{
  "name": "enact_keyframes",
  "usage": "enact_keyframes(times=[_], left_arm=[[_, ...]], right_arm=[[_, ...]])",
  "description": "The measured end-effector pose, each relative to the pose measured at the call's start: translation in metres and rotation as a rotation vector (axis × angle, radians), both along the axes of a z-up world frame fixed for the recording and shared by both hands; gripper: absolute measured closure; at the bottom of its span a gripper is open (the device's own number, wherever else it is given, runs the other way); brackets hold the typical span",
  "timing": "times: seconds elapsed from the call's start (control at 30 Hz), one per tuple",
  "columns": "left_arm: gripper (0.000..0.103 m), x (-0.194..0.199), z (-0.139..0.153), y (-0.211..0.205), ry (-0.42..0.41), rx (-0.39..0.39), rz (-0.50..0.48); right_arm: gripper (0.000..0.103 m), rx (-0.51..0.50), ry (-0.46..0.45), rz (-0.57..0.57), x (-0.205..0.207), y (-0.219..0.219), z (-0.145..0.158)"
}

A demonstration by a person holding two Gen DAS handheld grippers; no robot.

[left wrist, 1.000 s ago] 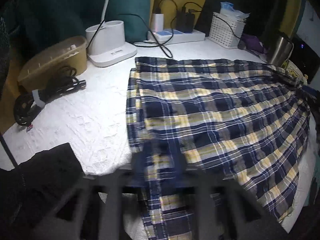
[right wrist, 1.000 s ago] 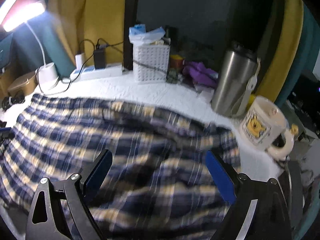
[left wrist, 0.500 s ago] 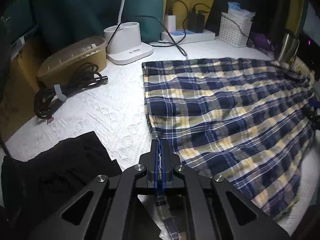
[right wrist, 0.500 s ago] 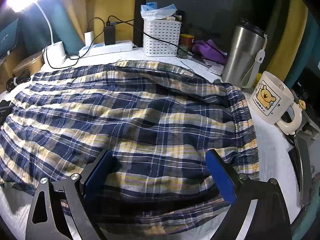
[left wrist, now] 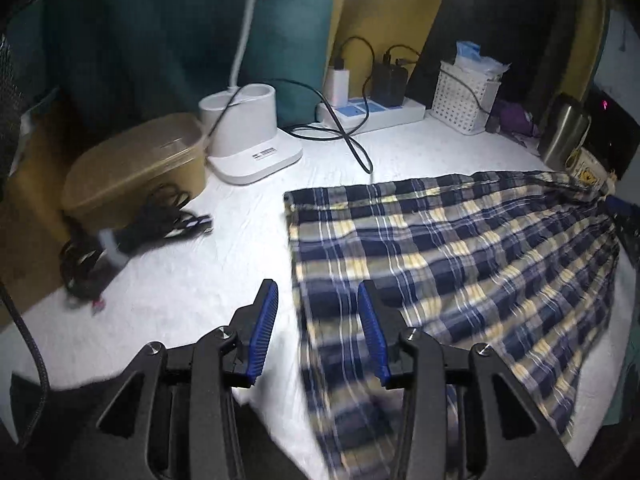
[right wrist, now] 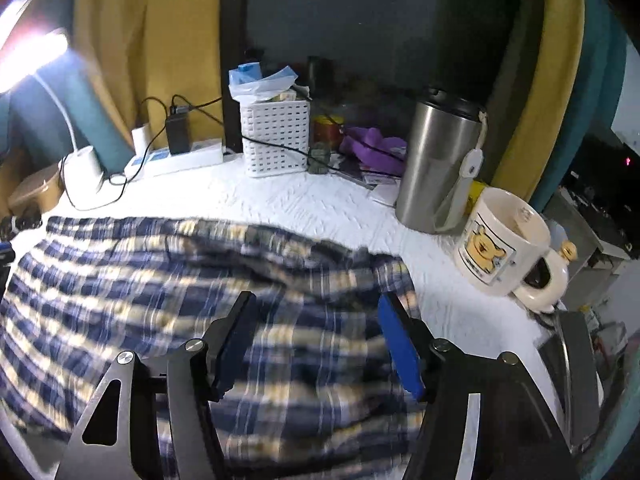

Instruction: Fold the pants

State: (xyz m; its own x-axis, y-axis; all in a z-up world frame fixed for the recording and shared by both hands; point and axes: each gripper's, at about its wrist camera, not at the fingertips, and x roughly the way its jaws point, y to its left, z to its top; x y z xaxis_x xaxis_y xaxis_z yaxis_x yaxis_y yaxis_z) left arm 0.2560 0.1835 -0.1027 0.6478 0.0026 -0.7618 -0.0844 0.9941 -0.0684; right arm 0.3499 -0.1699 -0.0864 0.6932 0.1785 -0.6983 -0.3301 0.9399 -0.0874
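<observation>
Left wrist view: left hand-held gripper [left wrist: 316,312] just opening, letting go of plaid pants [left wrist: 460,264] laid flat on desk [left wrist: 192,280] for folding.

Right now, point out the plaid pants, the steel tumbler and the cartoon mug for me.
plaid pants [left wrist: 460,264], left wrist view, middle of the spread fabric.
steel tumbler [right wrist: 436,168], right wrist view, its metal body.
cartoon mug [right wrist: 492,248], right wrist view, its printed side.
</observation>
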Motion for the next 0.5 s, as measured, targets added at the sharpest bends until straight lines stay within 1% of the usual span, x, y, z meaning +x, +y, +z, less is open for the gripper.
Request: enact_keyframes(times=[0.1,0.2,0.23,0.27,0.3,0.33,0.43,0.5], left_arm=[[0.062,0.018,-0.008,-0.004,0.009,0.022,-0.025],[0.062,0.034,-0.018,-0.007,0.037,0.05,-0.037],[0.062,0.039,-0.022,-0.007,0.051,0.06,-0.037],[0.062,0.046,-0.028,-0.006,0.074,0.088,-0.019],[0.06,0.049,-0.031,-0.005,0.08,0.111,-0.004],[0.06,0.05,-0.03,-0.004,0.069,0.116,0.002],[0.06,0.056,-0.03,0.003,0.071,0.147,0.03],[0.06,0.058,-0.03,0.009,0.07,0.14,0.045]], right_arm=[[0.043,-0.002,0.017,0.035,0.018,0.011,-0.005],[0.043,-0.009,0.052,0.037,0.039,0.017,-0.016],[0.043,-0.009,0.066,0.03,0.046,0.017,-0.02],[0.043,-0.014,0.086,0.009,0.056,0.016,-0.026],[0.043,-0.02,0.099,-0.01,0.062,0.015,-0.031],[0.043,-0.025,0.109,-0.028,0.068,0.013,-0.035],[0.043,-0.034,0.118,-0.076,0.084,0.007,-0.042],[0.043,-0.044,0.119,-0.097,0.094,0.006,-0.044]])
